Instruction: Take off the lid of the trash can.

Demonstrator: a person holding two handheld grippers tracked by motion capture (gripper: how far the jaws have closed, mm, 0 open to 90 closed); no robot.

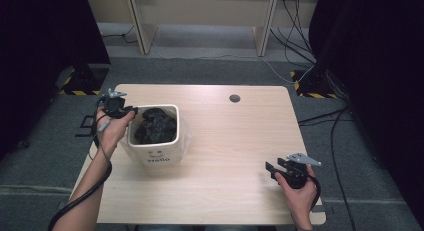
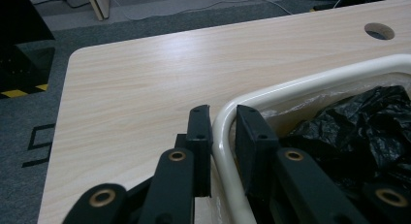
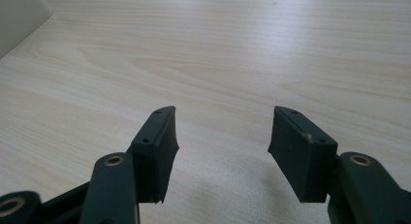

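Two grippers on my feed: high view has the left gripper (image 1: 131, 111) at the back-left rim of the white bin (image 1: 154, 156) w/ black bag (image 1: 156, 125) inside, left gripper view shows jaws clamped on that rim (image 2: 224, 132), right gripper view shows right gripper (image 3: 222, 132) spread wide over bare table (image 3: 232, 49).

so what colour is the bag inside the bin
Black, crumpled plastic bag inside the cream bin; clearest in the left gripper view.

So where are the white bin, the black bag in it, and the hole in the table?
white bin (image 2: 310, 80): left gripper view, far rim.
black bag (image 1: 156, 125): high view, crumpled middle.
table hole (image 1: 234, 98): high view, its centre.
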